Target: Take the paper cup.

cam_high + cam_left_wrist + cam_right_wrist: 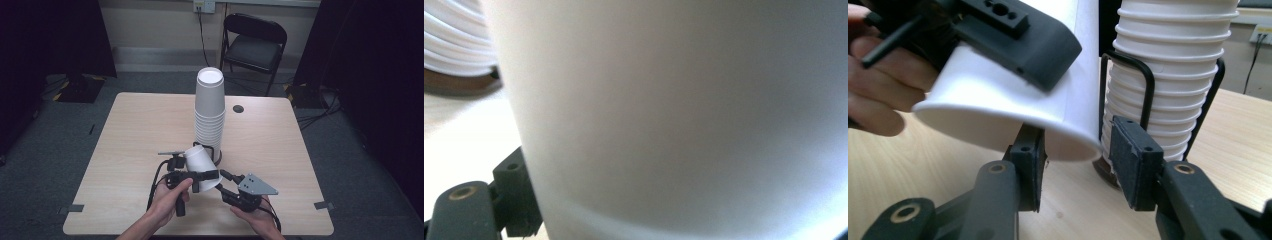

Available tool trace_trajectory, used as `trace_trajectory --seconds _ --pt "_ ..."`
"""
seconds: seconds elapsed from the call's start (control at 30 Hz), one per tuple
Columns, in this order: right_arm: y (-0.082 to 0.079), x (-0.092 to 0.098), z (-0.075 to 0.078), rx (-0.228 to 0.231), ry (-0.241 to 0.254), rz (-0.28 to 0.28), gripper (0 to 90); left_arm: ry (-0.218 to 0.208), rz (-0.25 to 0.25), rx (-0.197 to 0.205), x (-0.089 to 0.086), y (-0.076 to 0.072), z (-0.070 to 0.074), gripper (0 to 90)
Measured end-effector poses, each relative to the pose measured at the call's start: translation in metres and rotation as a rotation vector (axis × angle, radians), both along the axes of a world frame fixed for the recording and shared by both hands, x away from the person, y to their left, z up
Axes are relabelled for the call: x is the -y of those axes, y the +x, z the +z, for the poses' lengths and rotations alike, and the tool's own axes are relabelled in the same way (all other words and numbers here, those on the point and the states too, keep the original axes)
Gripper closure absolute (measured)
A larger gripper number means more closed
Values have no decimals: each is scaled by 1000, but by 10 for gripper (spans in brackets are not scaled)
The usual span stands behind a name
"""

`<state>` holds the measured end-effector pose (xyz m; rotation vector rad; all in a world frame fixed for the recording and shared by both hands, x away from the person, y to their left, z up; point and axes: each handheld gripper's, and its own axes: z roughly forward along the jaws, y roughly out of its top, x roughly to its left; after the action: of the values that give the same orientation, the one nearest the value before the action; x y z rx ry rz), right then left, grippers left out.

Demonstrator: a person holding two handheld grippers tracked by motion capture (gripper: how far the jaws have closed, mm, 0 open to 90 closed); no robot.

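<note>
1. Presently: one paper cup, white, smooth, tapered, tilted above the table just before the cup stack; the left gripper clamps its wall.
2. Right gripper: jaws partly apart, the cup's rim between them; contact unclear.
3. Right gripper view: the stack's ribbed rims inside a black wire holder.
4. Left gripper view: blurred cup wall, close up.

Even overhead light falls on the desk; the surrounding room stays dim, darkest at far left and right. Shadows are soft. In the left gripper view the close cup is blurred, with overexposed desk glare at left.
</note>
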<state>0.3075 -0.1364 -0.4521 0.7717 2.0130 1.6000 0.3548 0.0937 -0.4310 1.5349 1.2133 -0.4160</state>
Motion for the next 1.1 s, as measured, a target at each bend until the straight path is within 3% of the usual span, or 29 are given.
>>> trace_trajectory --seconds 0.1,0.33,0.4,0.53,0.6,0.73,0.8,0.9,1.1 --pt "0 -1 0 21 -1 -2 618 -30 -13 -21 4 -2 1 122" --pt "1 -1 0 28 4 -7 629 -43 -55 -17 11 -6 3 122" --pt "1 0 1 37 15 -5 651 -26 -61 -8 12 -7 2 122" --pt "0 -1 3 63 19 -5 681 -52 -67 -29 18 -10 1 120" --pt "0 -1 3 78 11 -9 694 -49 -64 -4 19 -11 2 119" --pt "0 -1 3 88 1 -23 709 -55 -66 2 20 -11 0 116" --pt "0 0 2 84 1 -33 736 -63 -72 6 20 -10 -2 113" --pt "1 2 2 63 4 -51 826 -71 -55 49 20 -10 -4 93" --pt "1 4 4 49 3 -61 854 -63 -37 74 19 -8 -3 46"
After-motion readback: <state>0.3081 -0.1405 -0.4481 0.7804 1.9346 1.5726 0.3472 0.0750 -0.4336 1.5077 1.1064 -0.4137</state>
